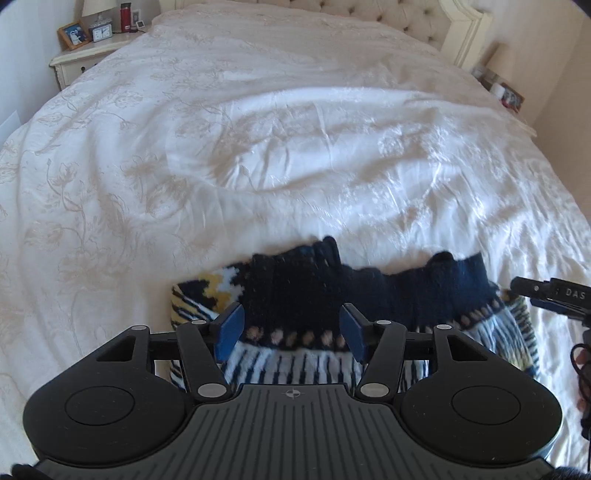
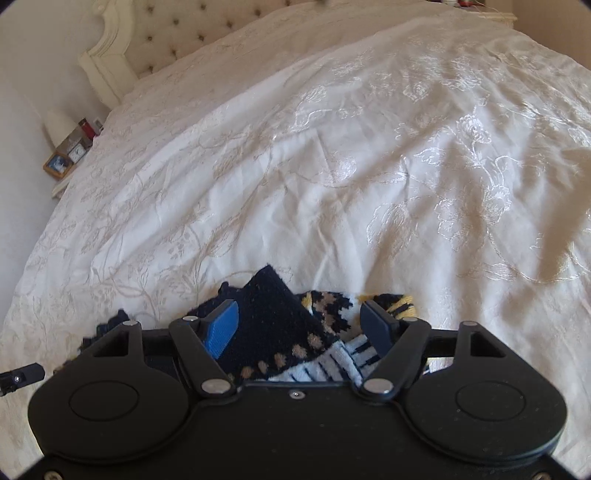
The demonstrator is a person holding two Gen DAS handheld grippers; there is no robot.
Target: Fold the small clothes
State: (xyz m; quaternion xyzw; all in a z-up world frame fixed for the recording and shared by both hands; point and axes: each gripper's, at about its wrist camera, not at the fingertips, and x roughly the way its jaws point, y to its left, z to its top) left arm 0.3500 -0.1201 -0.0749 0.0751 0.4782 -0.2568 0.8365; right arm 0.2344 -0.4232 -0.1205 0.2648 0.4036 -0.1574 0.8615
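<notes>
The knitted garment [image 1: 332,295], navy with yellow, white and tan patterning, lies on the bed [image 1: 258,147] near its foot edge, its navy part doubled over the striped part. Both grippers hover just above it. The left gripper [image 1: 291,330] has its jaws apart, with the tan-dotted band showing between the blue pads [image 1: 231,328]; the pads do not press on the knit. The right gripper [image 2: 299,328] also stands with jaws wide, a navy flap and the patterned edge lying between them, untouched as far as I can tell.

This looks like the release after 1 fold. To do it well, I judge both grippers should lift straight off so no pad drags the loose knit and undoes the fold. Then check that the navy edge lies square; in the right wrist view 1 corner sticks up at an angle and may want flattening before the next fold.

The bedspread is soft and wrinkled, so the garment can slide or bunch if pushed. At the head-end corner a nightstand [image 1: 85,55] carries a clock [image 1: 100,32], a picture frame [image 1: 74,35] and a red bottle [image 1: 125,16], well apart from the work. Nothing on the bed blocks the grippers except each other, as they are close together.
</notes>
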